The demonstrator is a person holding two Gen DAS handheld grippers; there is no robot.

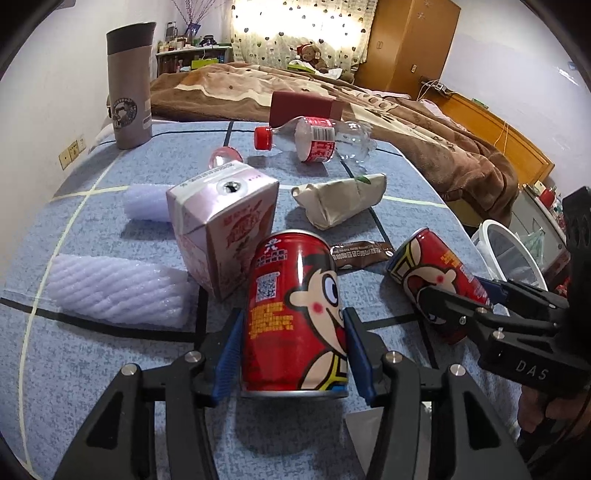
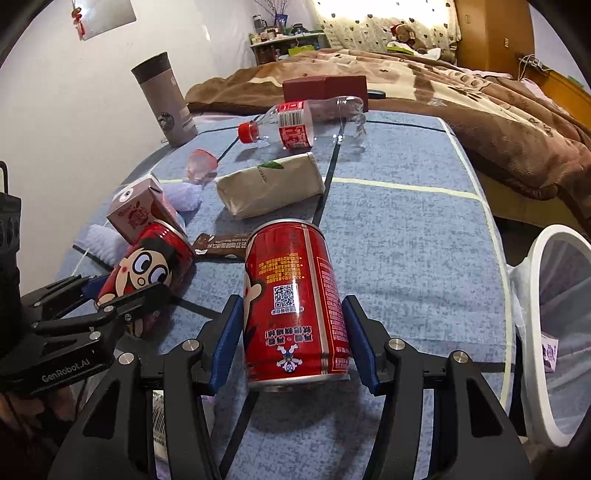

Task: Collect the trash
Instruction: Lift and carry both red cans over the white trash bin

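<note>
Gripping a can (image 1: 295, 314) each, both grippers (image 1: 293, 354) (image 2: 293, 339) clamp crosswise; bin (image 2: 554, 332) lies right of the right one.

"DAS" is printed on the right tongs (image 1: 458, 295) — "GenRobot.AI" on the left tongs (image 2: 122, 295).

You've got bright daylight blowing out the curtain (image 1: 295, 33) at the back in both views, nearly white there. The blue cloth (image 1: 110, 362) up close is evenly lit and sharp. Soft shadows fall toward you under each can (image 2: 295, 306). A glare streak runs down that can's side. Straight lines bow hard at the edges, and the corners go black.
</note>
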